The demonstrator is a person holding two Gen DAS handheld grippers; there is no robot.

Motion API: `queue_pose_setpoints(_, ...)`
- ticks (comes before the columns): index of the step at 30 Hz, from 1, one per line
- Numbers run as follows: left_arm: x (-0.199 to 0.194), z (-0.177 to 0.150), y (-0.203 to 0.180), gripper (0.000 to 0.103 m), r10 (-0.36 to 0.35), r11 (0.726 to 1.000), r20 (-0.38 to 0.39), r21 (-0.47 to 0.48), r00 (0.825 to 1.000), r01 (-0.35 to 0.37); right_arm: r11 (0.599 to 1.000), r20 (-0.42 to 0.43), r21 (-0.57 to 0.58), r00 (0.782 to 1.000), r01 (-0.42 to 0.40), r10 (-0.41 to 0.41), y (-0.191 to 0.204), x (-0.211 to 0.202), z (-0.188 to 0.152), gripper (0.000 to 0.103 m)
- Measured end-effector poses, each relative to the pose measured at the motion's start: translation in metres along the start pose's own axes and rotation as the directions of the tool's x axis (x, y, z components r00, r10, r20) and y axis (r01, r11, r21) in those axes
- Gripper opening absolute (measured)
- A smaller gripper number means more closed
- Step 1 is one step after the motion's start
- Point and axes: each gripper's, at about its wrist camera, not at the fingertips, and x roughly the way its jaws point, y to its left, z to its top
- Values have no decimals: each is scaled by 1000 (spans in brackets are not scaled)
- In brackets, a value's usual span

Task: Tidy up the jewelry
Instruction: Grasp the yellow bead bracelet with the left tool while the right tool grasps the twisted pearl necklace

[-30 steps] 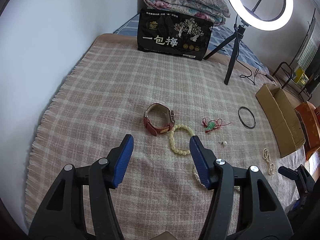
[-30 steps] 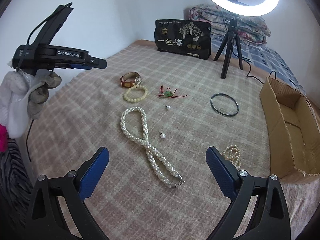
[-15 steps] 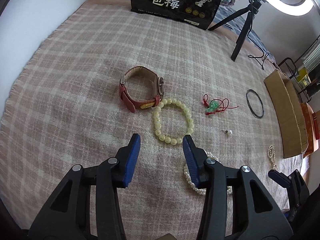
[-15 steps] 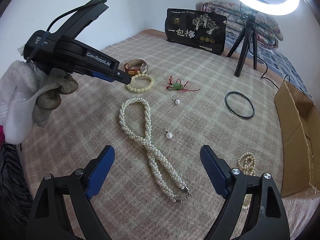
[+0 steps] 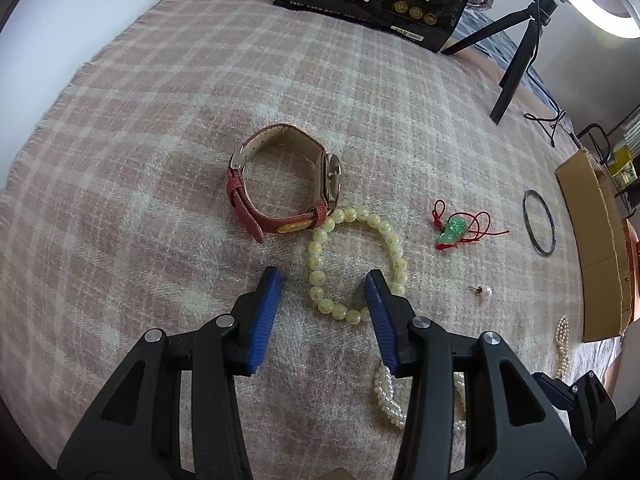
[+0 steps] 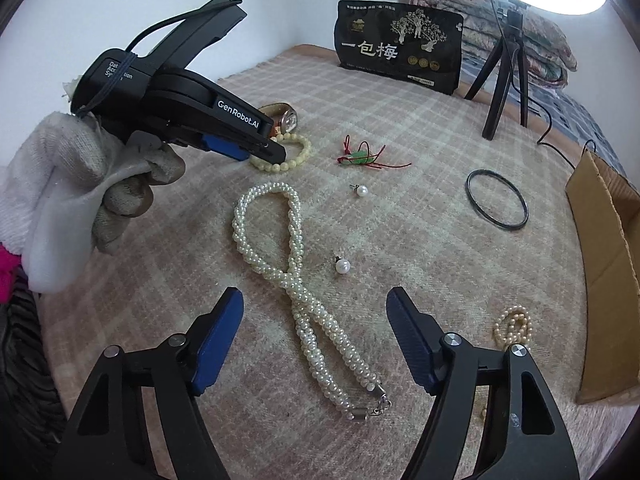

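Yellow bead bracelet (image 5: 356, 264), touching the red watch (image 5: 284, 188), is lying partly between my half-open, empty left fingers (image 5: 320, 312); right fingers (image 6: 316, 340), also empty, are closing over the pearl necklace (image 6: 296, 280), risking slippage.

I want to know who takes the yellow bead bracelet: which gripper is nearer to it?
Left. The left gripper hovers open right at the yellow bead bracelet, its near beads between the fingertips. The right gripper, jaws closing, is farther back over the twisted pearl necklace.
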Motion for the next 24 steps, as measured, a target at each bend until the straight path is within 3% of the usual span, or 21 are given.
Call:
queue_pose_setpoints(6,0,-1,-1,42,15,1000,4,18,1000,-15,1000,-29,-10,999,-16,16,2,14,-1,64)
queue_pose_setpoints(17,-3,-3,8,13,31,999,21,8,999,-31,999,-39,-39,999,14,-16,12,27,0,64)
queue_pose_setpoints(18,-3,-3,9,12,25,1000,21,6,999,-25,999,-38,-43,999,16,-18,12,28,0,59)
queue_pose_setpoints(19,-3,-3,10,11,22,1000,22,4,1000,-23,999,-40,-46,999,19,-21,12,28,0,45)
queue_pose_setpoints(20,-3,-3,10,9,26,1000,24,6,999,-26,998,-42,-49,999,26,-28,12,28,1,39)
queue_pose_setpoints(22,-4,-4,10,9,25,1000,29,8,999,-26,999,-50,-49,999,10,-13,12,26,2,17)
queue_pose_setpoints(24,-5,-5,10,9,26,1000,34,12,999,-27,999,-60,-49,998,-3,0,12,26,2,11)
